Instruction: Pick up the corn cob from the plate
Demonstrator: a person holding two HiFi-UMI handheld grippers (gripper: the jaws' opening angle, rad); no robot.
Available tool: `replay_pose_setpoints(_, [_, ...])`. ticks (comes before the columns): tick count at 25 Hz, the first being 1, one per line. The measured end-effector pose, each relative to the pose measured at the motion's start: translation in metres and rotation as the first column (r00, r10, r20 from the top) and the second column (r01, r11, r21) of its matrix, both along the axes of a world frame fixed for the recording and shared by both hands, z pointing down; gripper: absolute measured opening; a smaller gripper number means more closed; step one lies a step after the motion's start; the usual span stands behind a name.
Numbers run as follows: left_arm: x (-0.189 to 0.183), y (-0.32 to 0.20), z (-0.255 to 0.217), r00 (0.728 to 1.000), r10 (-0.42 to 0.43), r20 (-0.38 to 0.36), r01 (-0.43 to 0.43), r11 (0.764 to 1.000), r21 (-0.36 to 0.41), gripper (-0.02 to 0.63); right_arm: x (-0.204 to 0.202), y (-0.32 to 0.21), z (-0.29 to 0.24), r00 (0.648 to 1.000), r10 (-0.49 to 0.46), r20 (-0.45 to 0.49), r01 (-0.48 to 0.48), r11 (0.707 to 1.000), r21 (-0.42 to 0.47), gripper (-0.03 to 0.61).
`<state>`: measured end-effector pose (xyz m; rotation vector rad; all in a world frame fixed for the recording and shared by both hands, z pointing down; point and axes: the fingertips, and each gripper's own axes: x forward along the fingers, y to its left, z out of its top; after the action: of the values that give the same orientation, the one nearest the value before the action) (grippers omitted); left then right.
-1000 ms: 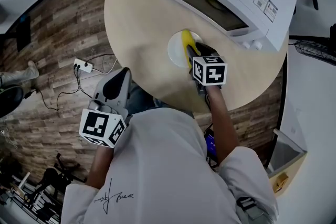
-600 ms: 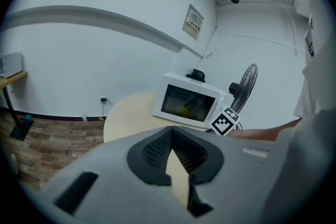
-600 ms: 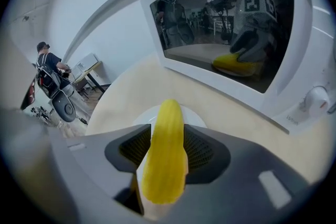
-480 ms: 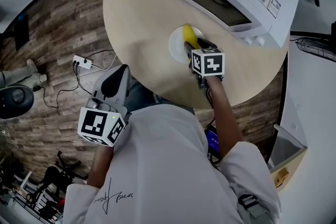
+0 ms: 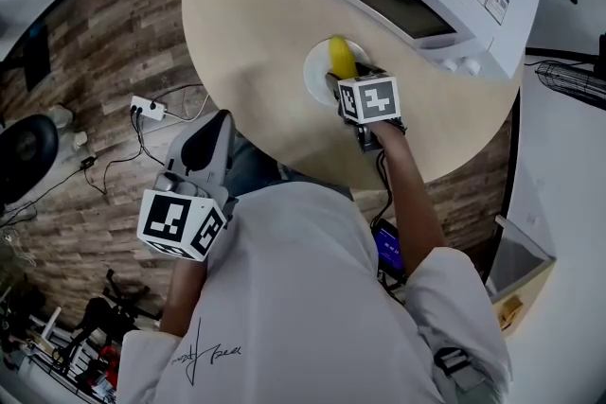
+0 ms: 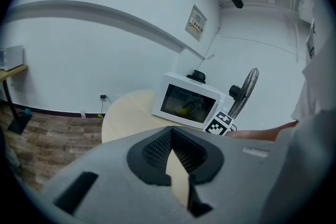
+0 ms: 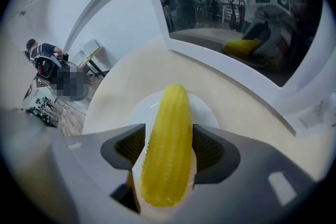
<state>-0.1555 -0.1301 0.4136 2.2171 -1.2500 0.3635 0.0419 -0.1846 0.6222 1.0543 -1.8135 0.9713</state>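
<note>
Right gripper view | right gripper (image 7: 168,145) jaws had just been opening, stood apart astride the corn cob (image 7: 168,123) | cob lay on the plate (image 7: 202,109), near side of the microwave (image 7: 236,23) | you needed to centre, squeeze evenly, lift straight.

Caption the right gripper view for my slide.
Right gripper, jaws just opened, straddles the corn cob on the white plate before the microwave.

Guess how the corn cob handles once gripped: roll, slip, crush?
The corn cob looks round and tapered, so it would probably roll on the smooth plate if nudged. Its glossy, plastic-looking kernels may slip; the bumps should help ribbed jaws bite. Looks stiff, likely light. The right gripper jaws have just been opening, cob between them, not pressed.
</note>
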Motion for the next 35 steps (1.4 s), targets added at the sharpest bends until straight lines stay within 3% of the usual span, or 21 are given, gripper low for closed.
replay_pose_setpoints(6, [0.004,0.001,0.003,1.0,0.018,0.001,-0.018,1.0,-0.009,-0.006,0.001,0.003,0.009,0.996,-0.046,-0.071,0.045,0.999,-0.02,0.278])
replay_pose_setpoints(16, [0.008,0.003,0.003,0.999,0.028,-0.016,-0.028,1.0,-0.009,-0.006,0.003,-0.005,0.011,0.986,-0.025,-0.164,0.021,0.999,-0.027,0.278])
replay_pose_setpoints(35, [-0.001,0.012,0.0,1.0,0.004,-0.024,-0.004,1.0,-0.001,-0.006,0.002,-0.004,0.008,0.989,-0.038,-0.144,0.038,0.999,-0.004,0.272])
